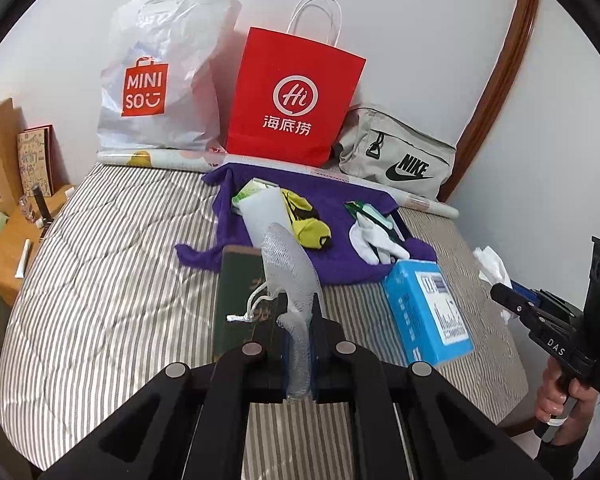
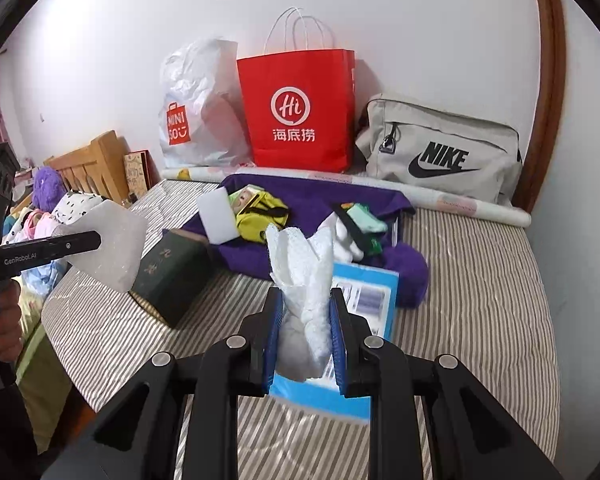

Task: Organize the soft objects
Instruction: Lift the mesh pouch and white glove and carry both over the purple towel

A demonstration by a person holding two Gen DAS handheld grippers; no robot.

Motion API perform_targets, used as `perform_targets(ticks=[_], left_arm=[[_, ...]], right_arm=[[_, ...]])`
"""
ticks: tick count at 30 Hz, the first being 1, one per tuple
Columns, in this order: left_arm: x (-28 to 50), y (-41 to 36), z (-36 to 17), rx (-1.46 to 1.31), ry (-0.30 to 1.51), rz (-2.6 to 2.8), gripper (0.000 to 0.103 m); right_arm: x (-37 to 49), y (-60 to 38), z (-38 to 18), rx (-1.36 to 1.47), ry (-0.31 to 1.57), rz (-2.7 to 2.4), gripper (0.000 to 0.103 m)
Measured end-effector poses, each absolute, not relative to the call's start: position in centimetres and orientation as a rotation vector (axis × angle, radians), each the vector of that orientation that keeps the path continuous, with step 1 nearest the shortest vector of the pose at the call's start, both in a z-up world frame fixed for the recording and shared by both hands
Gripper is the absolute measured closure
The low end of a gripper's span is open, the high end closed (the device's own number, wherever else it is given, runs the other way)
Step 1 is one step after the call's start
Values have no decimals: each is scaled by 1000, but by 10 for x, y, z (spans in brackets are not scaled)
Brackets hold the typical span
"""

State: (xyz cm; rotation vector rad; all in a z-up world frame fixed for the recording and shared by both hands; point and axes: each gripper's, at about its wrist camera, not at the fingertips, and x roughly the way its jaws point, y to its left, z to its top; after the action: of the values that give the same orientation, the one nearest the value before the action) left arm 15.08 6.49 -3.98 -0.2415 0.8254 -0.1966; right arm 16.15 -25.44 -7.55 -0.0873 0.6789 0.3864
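Grippers are recorded nearest the cameras, both raised over a striped bed cover (image 1: 100,280). The left gripper (image 1: 300,356) is pinched tight on a white mesh sponge (image 1: 288,264), whose net body stands up from the jaws with a white cord loop trailing to its left. The right gripper (image 2: 306,340) is clamped on a crumpled white tissue (image 2: 304,280), which rises well above the blue pads (image 2: 273,344); in the left wrist view the same gripper is seen at the right edge, held by a hand (image 1: 556,396). Just beyond the jaws, a blue tissue pack (image 1: 428,312) and a dark green box (image 1: 240,292) are noted lying on the cover. Farther on, a purple cloth (image 1: 340,196) is spread out, bearing a white foam block (image 2: 218,214), a yellow-and-black pouch (image 1: 308,220), a white glove (image 1: 374,240) and a small green packet (image 1: 254,192). Against the wall at the far side, a patterned paper roll (image 1: 156,158) is laid flat, and behind it a white plastic bag (image 1: 160,80), a red paper bag (image 1: 296,96) and a grey sports bag (image 1: 400,152) are stood in a row.
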Motion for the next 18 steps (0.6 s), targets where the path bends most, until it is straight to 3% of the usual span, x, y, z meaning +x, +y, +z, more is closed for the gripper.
perform_targets(ticks=[18], left_arm=[[239, 56, -36, -255, 852, -231, 96]], right_arm=[[253, -250, -71, -99, 693, 386, 80]])
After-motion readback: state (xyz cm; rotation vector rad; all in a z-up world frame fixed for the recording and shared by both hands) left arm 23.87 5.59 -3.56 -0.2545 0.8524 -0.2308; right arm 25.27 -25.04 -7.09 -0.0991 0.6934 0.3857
